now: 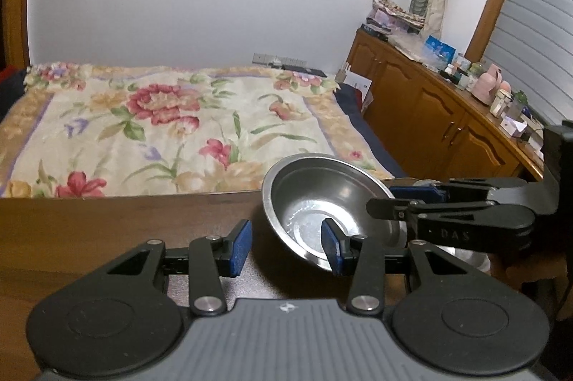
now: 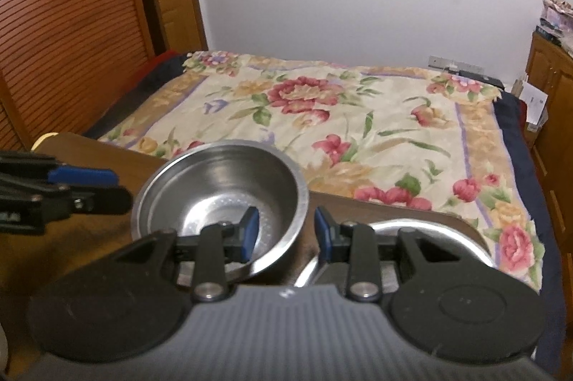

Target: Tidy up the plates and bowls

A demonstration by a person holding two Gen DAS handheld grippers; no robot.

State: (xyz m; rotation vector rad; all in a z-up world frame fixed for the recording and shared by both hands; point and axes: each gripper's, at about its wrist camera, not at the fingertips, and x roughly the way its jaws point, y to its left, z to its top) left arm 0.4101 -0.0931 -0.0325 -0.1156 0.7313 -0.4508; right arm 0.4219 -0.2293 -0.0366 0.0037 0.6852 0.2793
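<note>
steel bowl (image 1: 322,212) sits tilted over the brown worktop (image 1: 107,223), near the edge by the bed (image 1: 172,130) with the flowery blanket. it's tilted because the right gripper (image 2: 286,234) has it by the rim: in the right wrist view one blue pad sits inside the bowl and the other outside the wall, jaws narrow, so it looks pinched on the rim. in the left wrist view the same gripper comes in from the right side and the bowl hangs off its tip, near edge dipping toward the camera.

left gripper (image 1: 284,246) has its jaws partly apart with nothing clamped. its right pad overlaps the bowl's near rim in the picture, but i can't tell if it's actually touching or just in front of it. my guess is it's coming in to steady or take the bowl.

there's also a second steel dish (image 2: 412,237) just right of the bowl, mostly hidden behind the right gripper, can't tell if it's a plate or another bowl. my bet is the held bowl gets stacked with it, but that's just a guess. a rim grip that thin could slip if it swings.
</note>
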